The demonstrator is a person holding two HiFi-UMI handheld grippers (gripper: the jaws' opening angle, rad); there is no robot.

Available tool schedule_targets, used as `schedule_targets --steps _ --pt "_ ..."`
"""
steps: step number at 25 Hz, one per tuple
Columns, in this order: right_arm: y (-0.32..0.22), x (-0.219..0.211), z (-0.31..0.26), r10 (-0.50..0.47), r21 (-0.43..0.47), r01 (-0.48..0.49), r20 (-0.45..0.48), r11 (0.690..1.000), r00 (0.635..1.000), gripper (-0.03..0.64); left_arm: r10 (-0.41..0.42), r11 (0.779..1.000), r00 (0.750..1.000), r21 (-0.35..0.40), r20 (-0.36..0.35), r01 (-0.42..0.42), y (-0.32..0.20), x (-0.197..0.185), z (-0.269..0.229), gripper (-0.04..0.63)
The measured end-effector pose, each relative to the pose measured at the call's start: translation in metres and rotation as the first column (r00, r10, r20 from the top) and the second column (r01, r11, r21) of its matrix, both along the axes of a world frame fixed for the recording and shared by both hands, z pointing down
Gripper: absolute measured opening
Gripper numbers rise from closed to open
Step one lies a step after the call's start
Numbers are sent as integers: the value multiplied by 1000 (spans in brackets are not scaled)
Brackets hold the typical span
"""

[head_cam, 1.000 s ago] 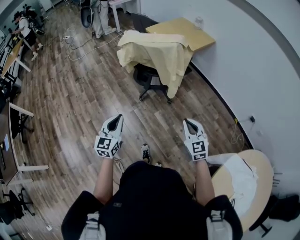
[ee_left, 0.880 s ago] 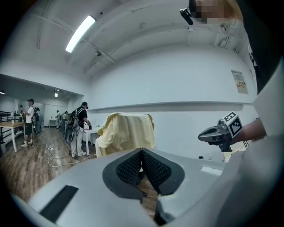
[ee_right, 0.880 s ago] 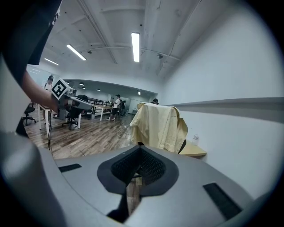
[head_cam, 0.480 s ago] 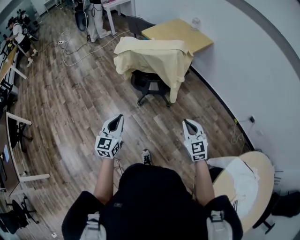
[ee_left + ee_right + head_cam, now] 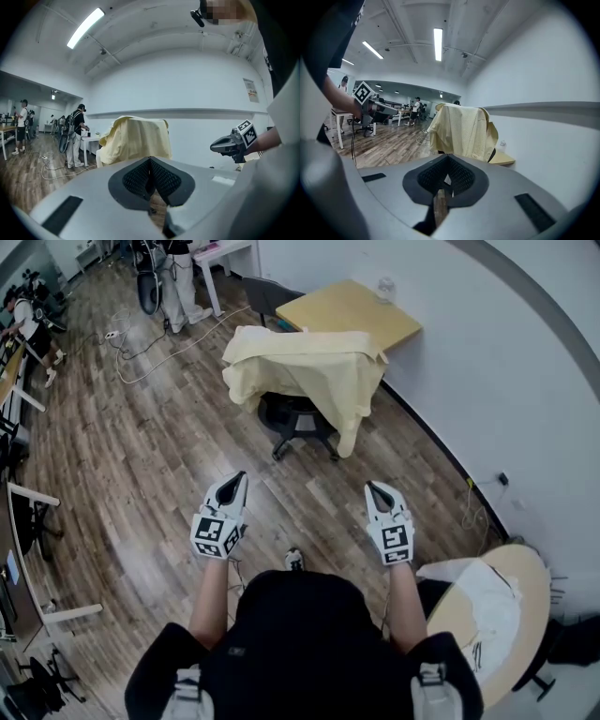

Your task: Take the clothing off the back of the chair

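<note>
A pale yellow garment (image 5: 305, 367) hangs over the back and seat of a black office chair (image 5: 298, 420) on the wooden floor, well ahead of both grippers. The garment (image 5: 136, 140) shows in the left gripper view, and the same garment (image 5: 464, 131) in the right gripper view, each beyond the jaws. My left gripper (image 5: 238, 478) and right gripper (image 5: 373, 489) are held side by side, pointing at the chair, about a chair's width short of it. The left gripper (image 5: 150, 174) and right gripper (image 5: 448, 177) are both shut with nothing between the pads.
A light wooden desk (image 5: 352, 310) stands against the white wall just behind the chair. A round table (image 5: 530, 582) with white cloth on it is at my right. Cables (image 5: 159, 348) trail over the floor at the back left, where people stand. Desks (image 5: 28, 512) line the left side.
I have stepped forward: the chair with the garment sits a little nearer and the round table has slid down the view. Both grippers hold the same pose, still shut.
</note>
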State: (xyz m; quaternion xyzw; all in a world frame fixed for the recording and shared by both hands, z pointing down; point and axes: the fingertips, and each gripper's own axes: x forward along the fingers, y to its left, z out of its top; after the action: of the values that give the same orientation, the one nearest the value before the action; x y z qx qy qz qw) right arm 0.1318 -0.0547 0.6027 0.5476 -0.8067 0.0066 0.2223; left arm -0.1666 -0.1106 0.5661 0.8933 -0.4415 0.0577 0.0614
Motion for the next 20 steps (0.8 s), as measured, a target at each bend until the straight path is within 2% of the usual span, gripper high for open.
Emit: schedule_targets --steps 20 --pt "-33 -26 9 32 9 -32 -10 999 999 -6 3 1000 1000 -1 -29 -3 -41 -32 12 2"
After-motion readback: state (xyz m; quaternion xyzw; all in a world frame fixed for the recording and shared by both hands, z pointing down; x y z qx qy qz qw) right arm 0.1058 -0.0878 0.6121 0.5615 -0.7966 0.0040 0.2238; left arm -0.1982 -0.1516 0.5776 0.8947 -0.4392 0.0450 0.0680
